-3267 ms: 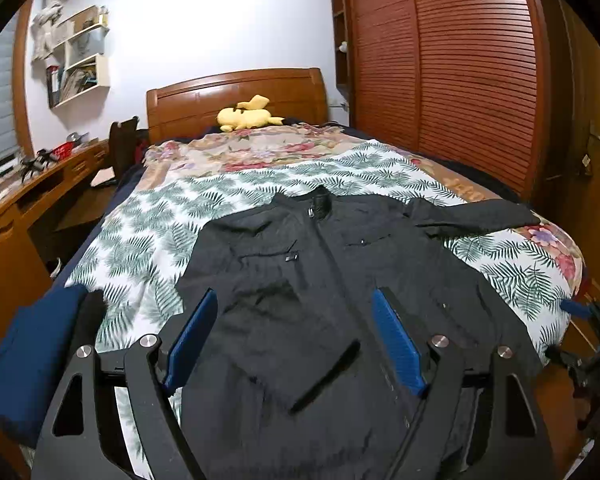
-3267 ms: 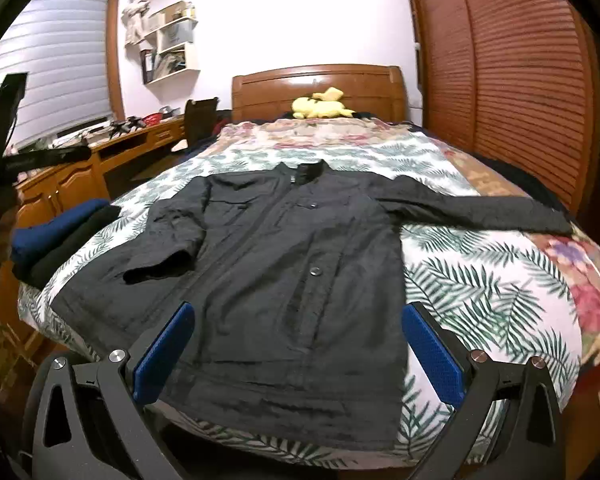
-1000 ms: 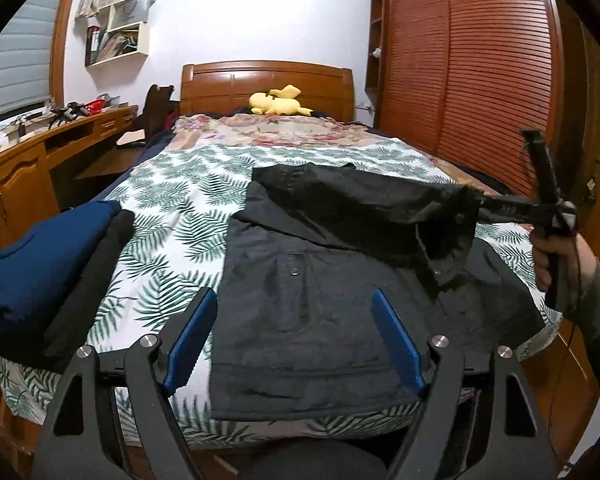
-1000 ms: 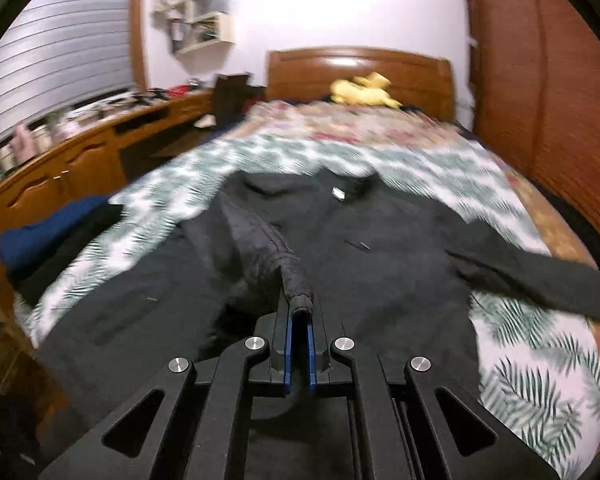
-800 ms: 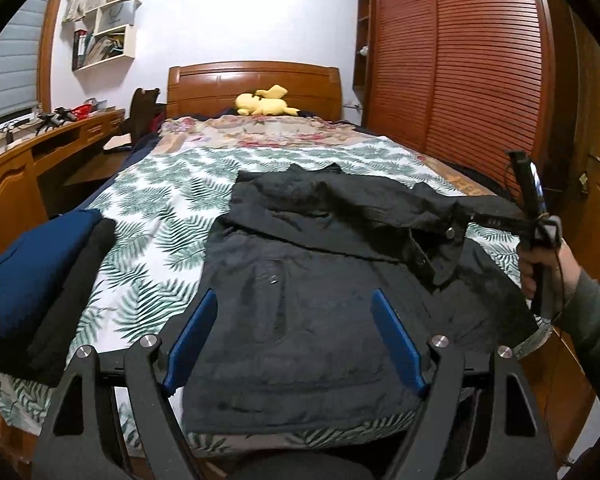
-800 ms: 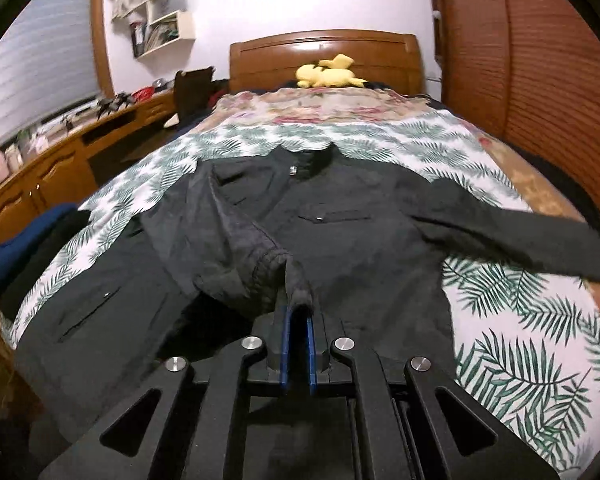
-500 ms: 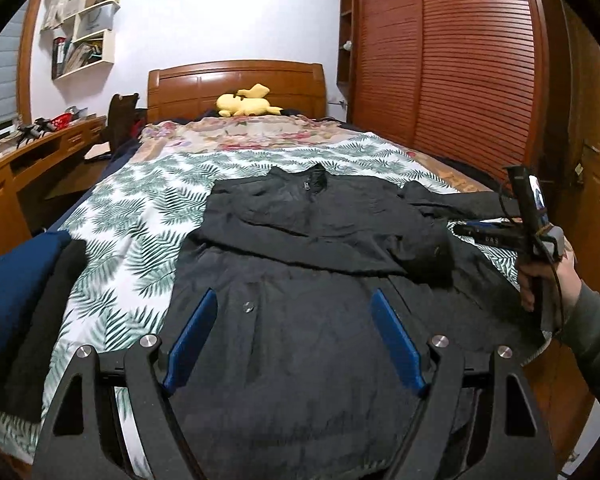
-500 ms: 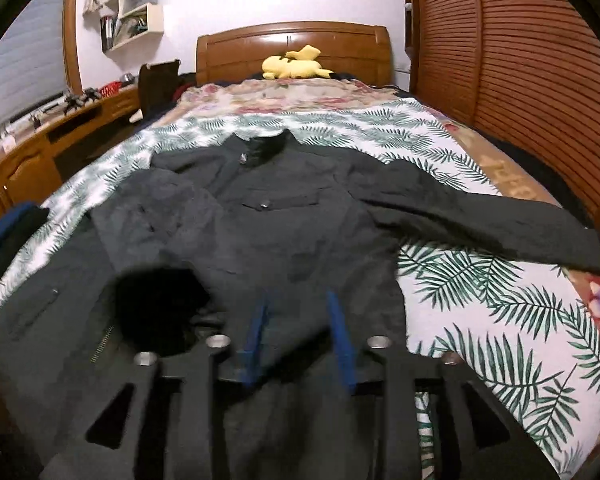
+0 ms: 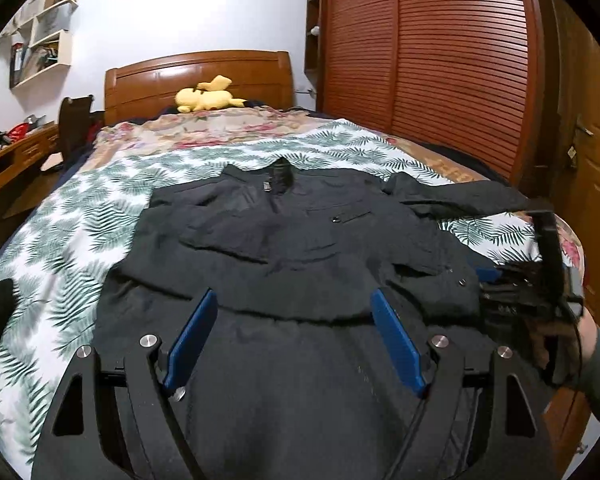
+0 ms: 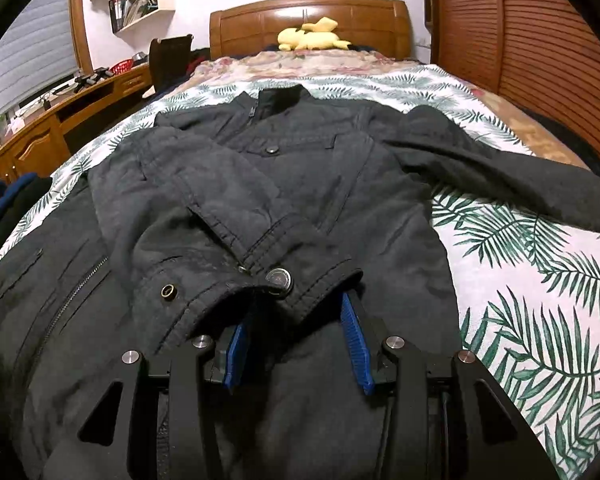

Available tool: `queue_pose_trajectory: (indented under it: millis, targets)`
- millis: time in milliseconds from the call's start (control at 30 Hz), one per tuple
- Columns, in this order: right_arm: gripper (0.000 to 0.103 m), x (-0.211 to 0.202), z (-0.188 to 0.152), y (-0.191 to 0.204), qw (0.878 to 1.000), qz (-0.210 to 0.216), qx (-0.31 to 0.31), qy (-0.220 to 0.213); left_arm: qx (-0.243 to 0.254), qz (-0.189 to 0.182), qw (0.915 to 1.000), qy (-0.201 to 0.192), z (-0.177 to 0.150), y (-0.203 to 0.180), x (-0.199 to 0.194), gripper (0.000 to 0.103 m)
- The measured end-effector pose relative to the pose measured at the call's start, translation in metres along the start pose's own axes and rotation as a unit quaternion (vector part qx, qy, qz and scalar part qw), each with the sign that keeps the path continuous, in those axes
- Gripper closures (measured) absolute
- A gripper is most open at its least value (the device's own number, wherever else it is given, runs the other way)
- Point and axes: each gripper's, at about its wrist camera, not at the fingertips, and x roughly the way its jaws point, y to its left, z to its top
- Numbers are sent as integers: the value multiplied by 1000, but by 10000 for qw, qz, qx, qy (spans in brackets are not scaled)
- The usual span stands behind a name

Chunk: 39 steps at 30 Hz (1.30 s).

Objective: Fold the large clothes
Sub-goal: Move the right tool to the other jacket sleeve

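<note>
**A:** Right wrist view first: where does the jacket [image 10: 300,184] lie from those jaws?

**B:** Straight ahead, flat on the bed [image 10: 540,280], collar toward the headboard, hem toward us. One sleeve is folded across the chest; its cuff [image 10: 276,276] drapes over the right gripper [image 10: 296,344], whose jaws are parted and not pinching it.

**A:** And the other sleeve?

**B:** The outstretched sleeve [image 10: 500,176] runs off to the right, crossways to the body's long axis. I'd judge it the next thing to fold in.

**A:** Which hand is nearer?

**B:** Probably the right. The left gripper [image 9: 296,340] hangs wide open and empty above the hem, mid-body.
</note>
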Motion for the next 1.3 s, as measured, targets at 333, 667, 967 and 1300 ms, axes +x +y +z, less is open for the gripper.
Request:
queue_pose_trajectory:
  millis: [333,667,967,1300]
  targets:
    - [58,11,-8,-2,10000,-40,5,-20,-146,-204,9997,25,-8,-1,37,23]
    - [58,11,-8,-1,9999,-111,18,-48,-227,-387,9989,-123,-13,2,33,23]
    - [55,-14,0,-18,9990,-254,303,-206,-334,-409,9985,-141,-15,7,34,23]
    - [37,-41,23,-113,9894,-1424,265,-98,-256,-400,9987,-189,-16,5,33,23]
